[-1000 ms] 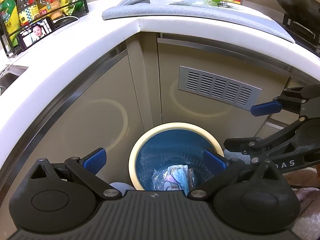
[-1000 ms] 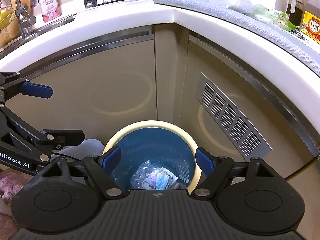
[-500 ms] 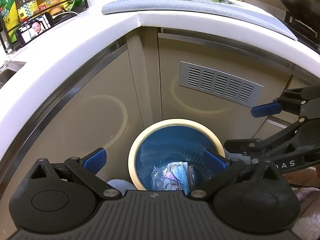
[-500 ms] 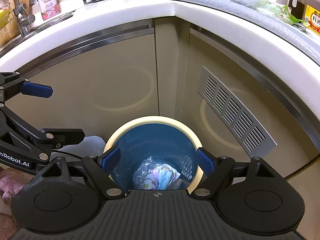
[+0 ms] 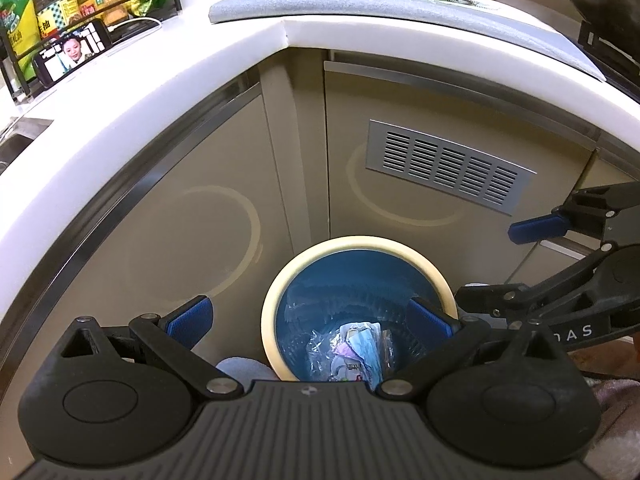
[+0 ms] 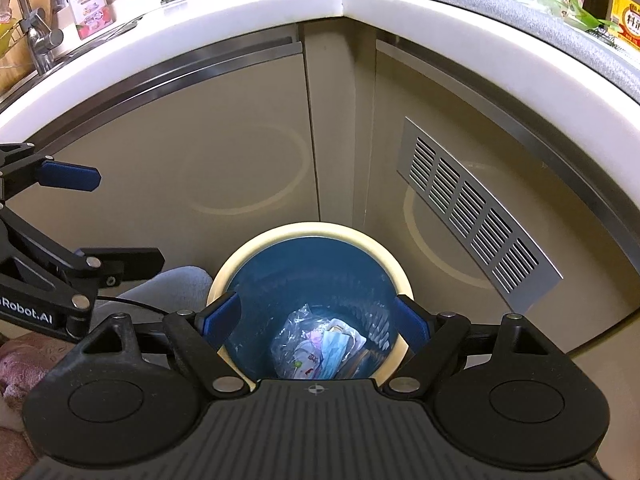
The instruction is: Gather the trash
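Note:
A round bin with a cream rim point(image 5: 356, 242) point(image 6: 312, 229) and a blue liner stands on the floor in the cabinet corner. Crumpled trash point(image 5: 356, 348) point(image 6: 320, 350), clear plastic and wrappers, lies at its bottom. My left gripper point(image 5: 308, 318) is open and empty above the bin's near-left side. My right gripper point(image 6: 316, 316) is open and empty over the bin's mouth. Each gripper shows at the edge of the other's view, the right one point(image 5: 536, 228) and the left one point(image 6: 72, 176).
A white L-shaped counter point(image 5: 160, 80) overhangs beige cabinet doors with a metal vent point(image 5: 448, 172). A grey mat point(image 5: 400, 8) with bags and a sauce box lies on it. A phone point(image 5: 72, 56) and bottles stand at left. A sink tap point(image 6: 36, 32) is further left.
Both grippers have moved slightly lower and closer to the cabinets over the bin. They stay open and empty.

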Tool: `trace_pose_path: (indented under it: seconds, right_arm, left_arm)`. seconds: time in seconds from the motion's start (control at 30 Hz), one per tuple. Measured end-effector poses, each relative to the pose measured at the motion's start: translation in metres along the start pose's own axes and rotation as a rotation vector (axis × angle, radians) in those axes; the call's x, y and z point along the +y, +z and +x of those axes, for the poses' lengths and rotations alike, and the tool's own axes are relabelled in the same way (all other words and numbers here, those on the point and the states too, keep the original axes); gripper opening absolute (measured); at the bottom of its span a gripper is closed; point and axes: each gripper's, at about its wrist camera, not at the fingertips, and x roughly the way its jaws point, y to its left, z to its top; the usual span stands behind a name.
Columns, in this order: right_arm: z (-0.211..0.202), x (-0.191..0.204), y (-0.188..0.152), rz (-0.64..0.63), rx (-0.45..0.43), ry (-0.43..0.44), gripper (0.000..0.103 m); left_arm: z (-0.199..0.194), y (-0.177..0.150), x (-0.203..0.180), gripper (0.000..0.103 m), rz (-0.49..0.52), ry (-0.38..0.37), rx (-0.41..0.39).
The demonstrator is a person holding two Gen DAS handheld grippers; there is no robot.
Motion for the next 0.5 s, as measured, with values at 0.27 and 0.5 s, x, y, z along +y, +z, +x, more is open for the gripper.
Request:
trace_pose_path:
  seconds: [0.27,0.5]
  right_arm:
    - [0.0056,-0.0015,0.0009,0.011,0.013,0.007,0.085]
    - [0.0011,-0.0081,0.0033,0.031,-0.022,-0.005,0.085]
  left_arm:
    - [0.0034,0.0016,-0.0007,0.103,0.009,0.004,0.014]
    - [-0.0016,0.0067,0.0,0.103,0.022,0.023,-0.005]
